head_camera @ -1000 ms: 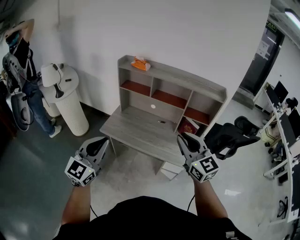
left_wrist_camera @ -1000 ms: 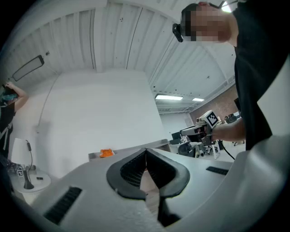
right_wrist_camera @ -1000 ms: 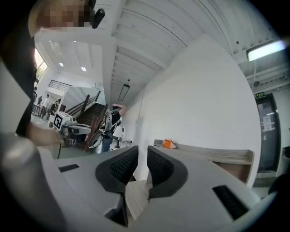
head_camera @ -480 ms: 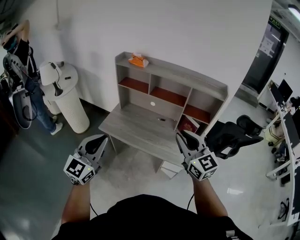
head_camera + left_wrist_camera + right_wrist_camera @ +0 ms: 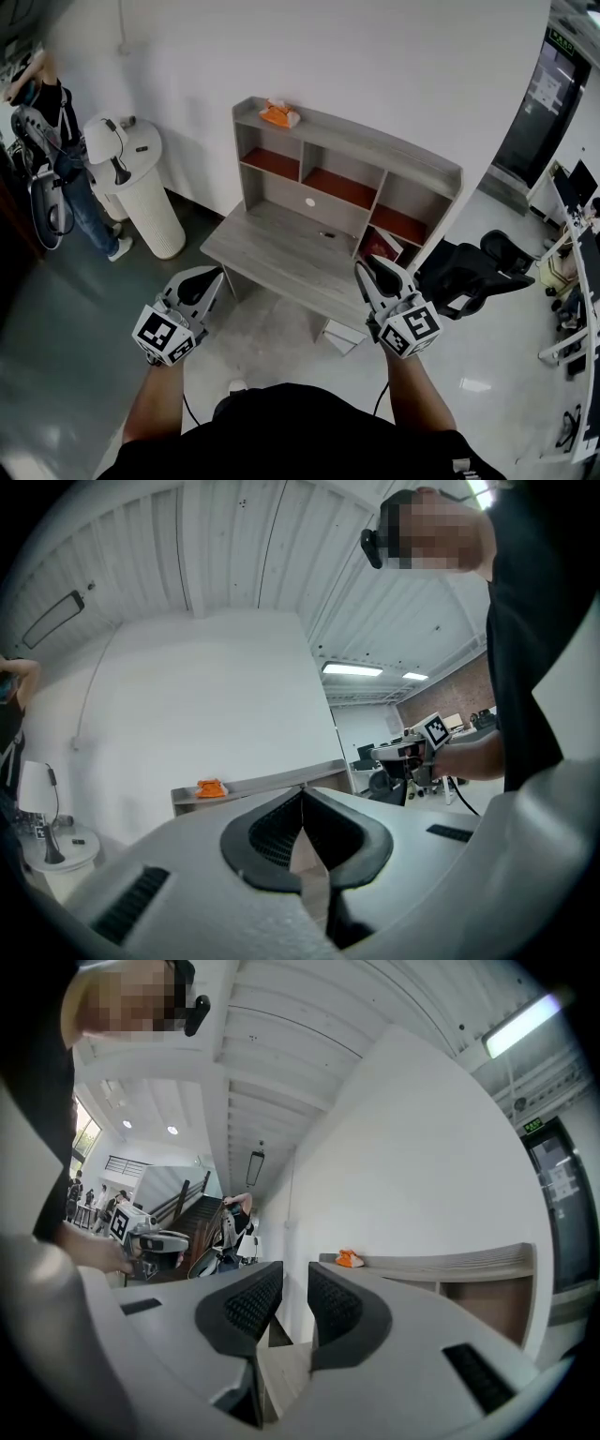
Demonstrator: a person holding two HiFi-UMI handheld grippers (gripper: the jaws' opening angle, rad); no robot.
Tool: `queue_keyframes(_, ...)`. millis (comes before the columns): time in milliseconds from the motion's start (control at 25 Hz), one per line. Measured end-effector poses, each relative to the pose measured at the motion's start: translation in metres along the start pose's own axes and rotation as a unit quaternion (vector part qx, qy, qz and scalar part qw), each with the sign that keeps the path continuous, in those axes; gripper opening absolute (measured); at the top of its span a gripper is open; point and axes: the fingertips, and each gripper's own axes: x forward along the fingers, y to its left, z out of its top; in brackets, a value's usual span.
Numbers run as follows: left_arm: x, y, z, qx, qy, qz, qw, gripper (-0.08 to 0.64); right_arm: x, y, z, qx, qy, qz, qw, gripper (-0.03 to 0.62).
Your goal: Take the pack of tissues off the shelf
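plainly, the pack of tissues (image 5: 279,114) lay well ahead on the shelf (image 5: 375,150), top left end, nearer the left gripper (image 5: 201,279) (clenched, empty); the right gripper (image 5: 373,273), empty, had just been opening.

We see bright, even indoor light from ceiling strips (image 5: 352,669); the white wall (image 5: 375,66) glares mildly; fisheye edges bend and darken into vignette.

A white wall (image 5: 375,66) rises over glossy grey floor (image 5: 56,375), a black office chair (image 5: 469,272) at right.
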Motion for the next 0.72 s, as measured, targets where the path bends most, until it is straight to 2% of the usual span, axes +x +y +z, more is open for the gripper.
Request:
queue_keyframes(200, 0.0, 0.014, -0.003, -0.008, -0.003, 0.009, 0.9999, 0.02, 0.006, -0.006, -0.001, -0.007, 0.002, -0.013, 1.0, 0.087)
queue_keyframes(400, 0.009, 0.027, -0.02, -0.014, 0.005, -0.002, 0.9999, 0.02, 0.019, -0.014, -0.008, -0.01, 0.012, -0.023, 1.0, 0.087)
queue_keyframes(720, 0.034, 0.083, -0.044, -0.024, 0.002, -0.023, 0.9995, 0.02, 0.073, -0.024, -0.027, -0.005, 0.031, -0.042, 0.999, 0.087)
